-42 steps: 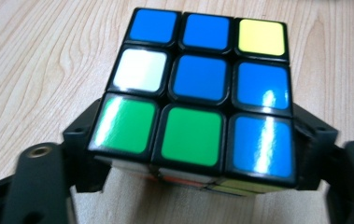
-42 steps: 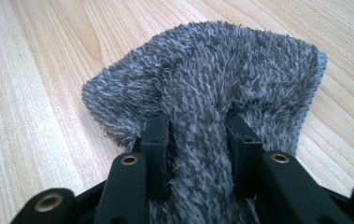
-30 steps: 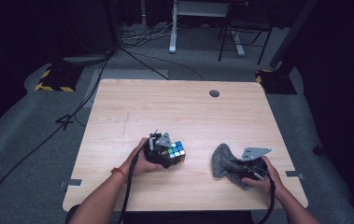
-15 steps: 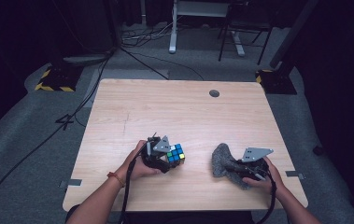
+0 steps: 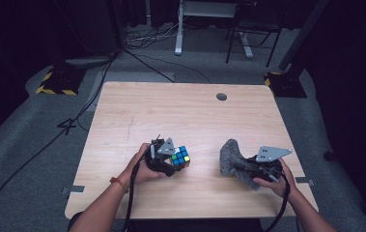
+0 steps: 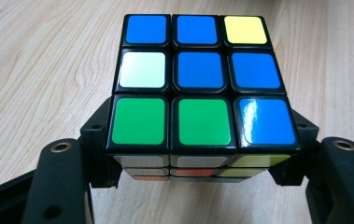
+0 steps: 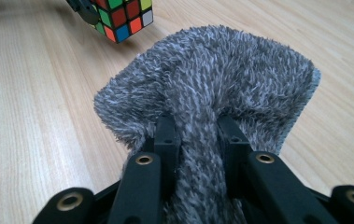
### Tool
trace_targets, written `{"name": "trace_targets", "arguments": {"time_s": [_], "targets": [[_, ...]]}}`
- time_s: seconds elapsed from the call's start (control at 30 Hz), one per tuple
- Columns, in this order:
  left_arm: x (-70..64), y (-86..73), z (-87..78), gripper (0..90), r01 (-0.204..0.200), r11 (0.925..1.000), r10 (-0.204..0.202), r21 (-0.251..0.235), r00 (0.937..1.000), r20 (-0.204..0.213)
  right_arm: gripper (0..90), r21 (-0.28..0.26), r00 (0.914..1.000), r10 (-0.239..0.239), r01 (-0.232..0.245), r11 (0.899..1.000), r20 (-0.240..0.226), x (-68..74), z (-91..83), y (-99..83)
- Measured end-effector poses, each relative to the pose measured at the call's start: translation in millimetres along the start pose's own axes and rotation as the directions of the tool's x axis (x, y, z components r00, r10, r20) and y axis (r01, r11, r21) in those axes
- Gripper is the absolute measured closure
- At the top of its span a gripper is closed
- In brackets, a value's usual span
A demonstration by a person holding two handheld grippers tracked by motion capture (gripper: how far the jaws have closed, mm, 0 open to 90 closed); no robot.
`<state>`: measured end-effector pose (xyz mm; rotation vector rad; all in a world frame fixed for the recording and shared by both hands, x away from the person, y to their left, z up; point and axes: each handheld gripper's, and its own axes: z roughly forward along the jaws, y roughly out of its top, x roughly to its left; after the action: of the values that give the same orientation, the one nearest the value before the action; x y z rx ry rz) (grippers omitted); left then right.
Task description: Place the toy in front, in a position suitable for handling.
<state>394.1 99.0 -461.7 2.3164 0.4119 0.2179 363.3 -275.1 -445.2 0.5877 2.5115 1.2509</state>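
A scrambled colour cube (image 5: 181, 156) (image 6: 198, 84) is clamped between the jaws of my left gripper (image 5: 171, 159) (image 6: 198, 158), low over the wooden table (image 5: 180, 111) near its front left. The cube's top face shows blue, green, white and yellow tiles. My right gripper (image 5: 241, 166) (image 7: 198, 135) is shut on a fold of a grey fuzzy cloth (image 5: 231, 157) (image 7: 212, 79), which bunches up ahead of the jaws at the front right. In the right gripper view the cube (image 7: 121, 16) appears at the upper left, apart from the cloth.
A round cable hole (image 5: 221, 96) sits near the table's far edge. Beyond the table are cables on the floor, a desk leg (image 5: 178, 29) and a chair base (image 5: 248, 34). Forearms come in from the bottom edge.
The left gripper with the cube has shifted slightly toward the front edge. The right gripper and cloth have barely moved.
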Motion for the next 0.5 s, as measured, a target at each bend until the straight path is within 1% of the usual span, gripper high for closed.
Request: {"name": "trace_targets", "arguments": {"time_s": [0.1, 0.17, 0.27, 0.33, 0.4, 0.47, 0.5], "targets": [[-1.7, 3.0, 1.2, 33.6, -0.01, 0.9999, 0.01, -0.005, 1.0, -0.002, 74.6, 0.004, 0.9997, -0.025, 0.025, 1.0, 0.004, 1.9, 1.8, 6.2], [-4.4, 5.6, 2.2, 33.6, -0.019, 0.9998, 0.019, 0.002, 0.9998, -0.001, 74.6, 0.001, 0.9995, -0.031, 0.031, 1.0, 0.001, 1.9, 2.3, 10.1], [-8.2, 11.9, 5.3, 33.6, -0.039, 0.9993, 0.039, -0.001, 0.9992, 0.011, 74.6, -0.008, 0.9991, -0.042, 0.042, 0.999, -0.001, 1.8, 2.9, 16.7], [-9.8, 16.9, 8.0, 33.6, -0.035, 0.9994, 0.035, -0.002, 0.9993, 0.015, 74.6, -0.016, 0.9989, -0.046, 0.046, 0.999, 0.001, 1.7, 2.6, 21.7], [-11.9, 23.8, 14.5, 33.6, -0.049, 0.9988, 0.049, 0.003, 0.9987, 0.015, 74.6, -0.025, 0.9988, -0.05, 0.05, 0.998, 0.0, 1.7, 1.7, 26.6], [-15.0, 29.0, 21.9, 33.6, -0.053, 0.9985, 0.053, 0.015, 0.9982, 0.03, 74.6, -0.041, 0.9983, -0.058, 0.058, 0.997, -0.001, 2.4, 0.7, 34.7], [-16.5, 31.2, 25.2, 33.6, -0.064, 0.9977, 0.063, 0.022, 0.9975, 0.03, 74.6, -0.052, 0.9983, -0.058, 0.058, 0.997, -0.006, 2.8, 0.4, 38.8]]}}
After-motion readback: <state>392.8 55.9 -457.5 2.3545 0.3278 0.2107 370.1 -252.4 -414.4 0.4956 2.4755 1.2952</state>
